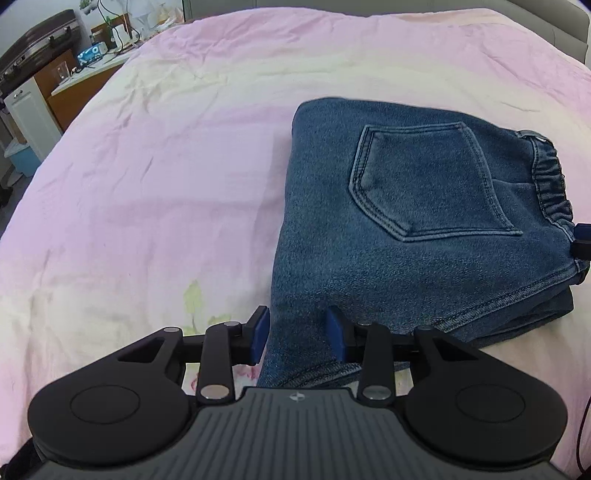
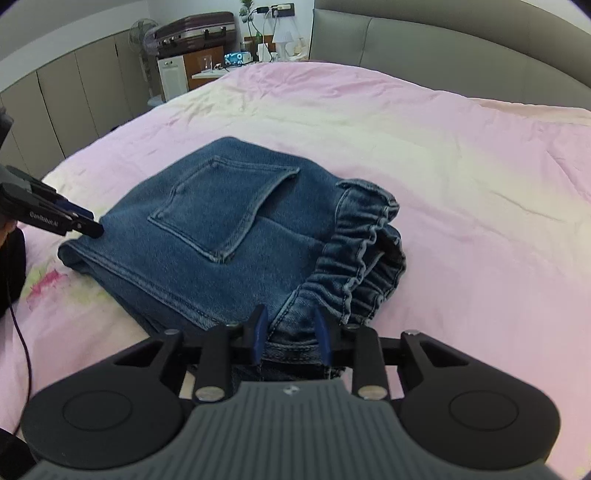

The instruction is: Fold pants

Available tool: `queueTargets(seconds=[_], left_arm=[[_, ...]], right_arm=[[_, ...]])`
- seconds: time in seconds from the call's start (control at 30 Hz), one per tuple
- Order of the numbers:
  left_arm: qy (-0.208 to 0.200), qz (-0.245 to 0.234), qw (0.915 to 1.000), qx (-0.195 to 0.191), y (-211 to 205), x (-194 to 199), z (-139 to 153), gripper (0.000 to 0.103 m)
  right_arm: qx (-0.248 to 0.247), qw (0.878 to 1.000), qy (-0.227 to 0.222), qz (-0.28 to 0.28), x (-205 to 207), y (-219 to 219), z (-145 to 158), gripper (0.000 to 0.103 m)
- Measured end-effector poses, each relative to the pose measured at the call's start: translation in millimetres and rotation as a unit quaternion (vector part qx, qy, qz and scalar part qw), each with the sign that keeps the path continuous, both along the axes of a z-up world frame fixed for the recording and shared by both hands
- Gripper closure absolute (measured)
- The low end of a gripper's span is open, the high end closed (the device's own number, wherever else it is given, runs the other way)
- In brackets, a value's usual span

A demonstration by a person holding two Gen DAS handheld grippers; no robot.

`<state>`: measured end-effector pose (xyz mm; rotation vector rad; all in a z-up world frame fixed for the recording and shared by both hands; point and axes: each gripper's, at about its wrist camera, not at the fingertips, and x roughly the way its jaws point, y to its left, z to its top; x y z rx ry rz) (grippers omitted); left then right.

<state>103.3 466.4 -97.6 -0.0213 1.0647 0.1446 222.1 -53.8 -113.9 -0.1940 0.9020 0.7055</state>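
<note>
Blue denim pants (image 1: 406, 240) lie folded into a thick square on the pink bed cover (image 1: 147, 184), back pocket up and elastic waistband to the right. My left gripper (image 1: 298, 334) hangs over their near left corner. It is open, and the denim lies flat and unpinched between its blue pads. From the right wrist view it sits at the far left corner (image 2: 88, 225) of the pants (image 2: 221, 229). My right gripper (image 2: 291, 332) is shut on the near waistband corner, where the denim bunches up between the pads. Its tip shows at the edge of the left wrist view (image 1: 581, 240).
The bed cover (image 2: 461, 184) spreads wide behind and to the right of the pants. A grey padded headboard (image 2: 443, 44) bounds the far side. Beyond the left edge stand a cabinet with a suitcase (image 2: 195, 29) on top and a cluttered bedside table (image 2: 258, 55). A dark cable (image 2: 22, 350) hangs at the left.
</note>
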Motion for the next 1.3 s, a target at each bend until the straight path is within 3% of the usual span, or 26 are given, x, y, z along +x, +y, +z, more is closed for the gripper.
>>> queueTargets(seconds=[0.13, 0.2, 0.27, 0.4, 0.6, 0.77, 0.83, 0.93, 1.1, 1.23, 1.3], left_arm=[[0.024, 0.023, 0.9994, -0.012, 4, -4, -25, 0.053], [0.024, 0.044, 0.9985, -0.022, 7, -2, -26, 0.051], [0.024, 0.043, 0.9988, -0.008, 4, -2, -19, 0.051], [0.006, 0.032, 0.9991, 0.027, -6, -11, 11, 0.054], [-0.057, 0.02, 0.9959, 0.067, -17, -45, 95, 0.054], [-0.104, 0.01, 0.9882, 0.112, -39, -76, 164, 0.053], [-0.13, 0.008, 0.9834, 0.127, -54, -91, 184, 0.047], [-0.176, 0.003, 0.9731, 0.149, -85, -114, 203, 0.036], [-0.241, 0.012, 0.9568, 0.163, -143, -147, 210, 0.018], [-0.279, 0.024, 0.9513, 0.129, -178, -173, 203, 0.016], [-0.288, 0.027, 0.9478, 0.134, -192, -182, 196, 0.014]], right_arm=[[-0.015, 1.0, 0.015, -0.009, 4, 5, -25, 0.079], [-0.024, 1.0, 0.008, -0.014, 3, 9, -28, 0.079], [-0.035, 0.999, 0.009, -0.011, 5, 13, -23, 0.079], [-0.016, 0.999, 0.029, -0.023, 17, 7, 1, 0.074], [0.011, 0.999, -0.013, -0.029, 1, -15, 69, 0.056], [0.039, 0.997, -0.063, -0.029, -43, -41, 130, 0.047], [0.052, 0.995, -0.082, -0.03, -63, -51, 154, 0.037], [0.069, 0.991, -0.11, -0.031, -97, -66, 181, 0.035], [0.092, 0.982, -0.158, -0.044, -157, -86, 209, 0.02], [0.099, 0.975, -0.188, -0.064, -203, -100, 211, 0.014], [0.095, 0.971, -0.204, -0.078, -222, -105, 207, 0.008]])
